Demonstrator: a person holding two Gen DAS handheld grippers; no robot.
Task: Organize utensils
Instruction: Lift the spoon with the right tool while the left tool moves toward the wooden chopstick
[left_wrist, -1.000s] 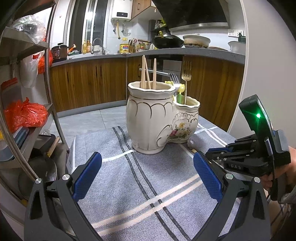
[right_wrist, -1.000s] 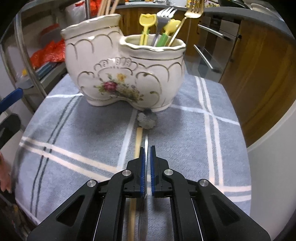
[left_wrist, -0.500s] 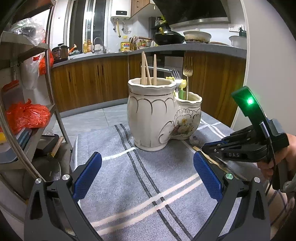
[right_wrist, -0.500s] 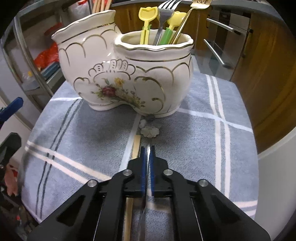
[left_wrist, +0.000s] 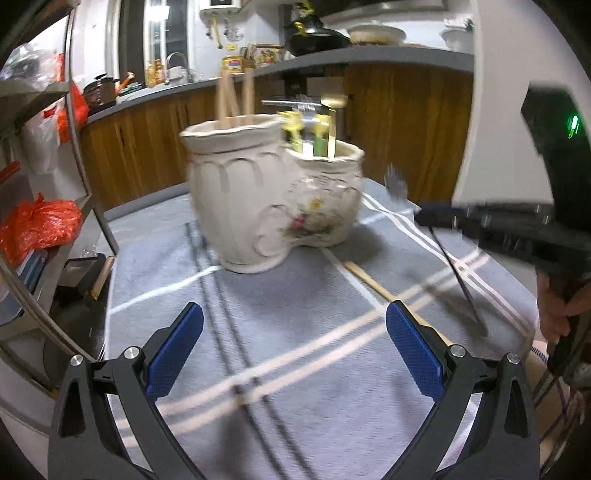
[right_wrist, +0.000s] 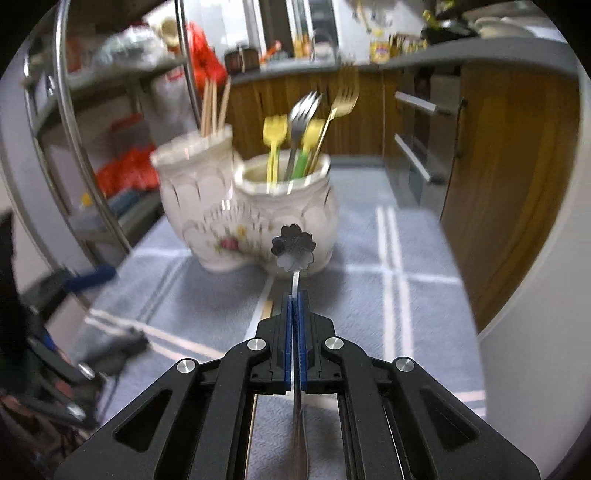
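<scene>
Steel spoon (right_wrist: 294, 246) with a flower-shaped bowl is sitting pinched edge-on between the pressed-together pads of the right gripper (right_wrist: 294, 306), its bowl sticking out ahead of the fingertips, clear of the striped cloth (right_wrist: 424, 306). Beyond it, the two-part ceramic holder (right_wrist: 284, 206) is standing, forks in its nearer pot. One chopstick (left_wrist: 373, 282) is lying ahead of the left gripper (left_wrist: 295, 343), whose jaws are spread wide, holding nothing.
</scene>
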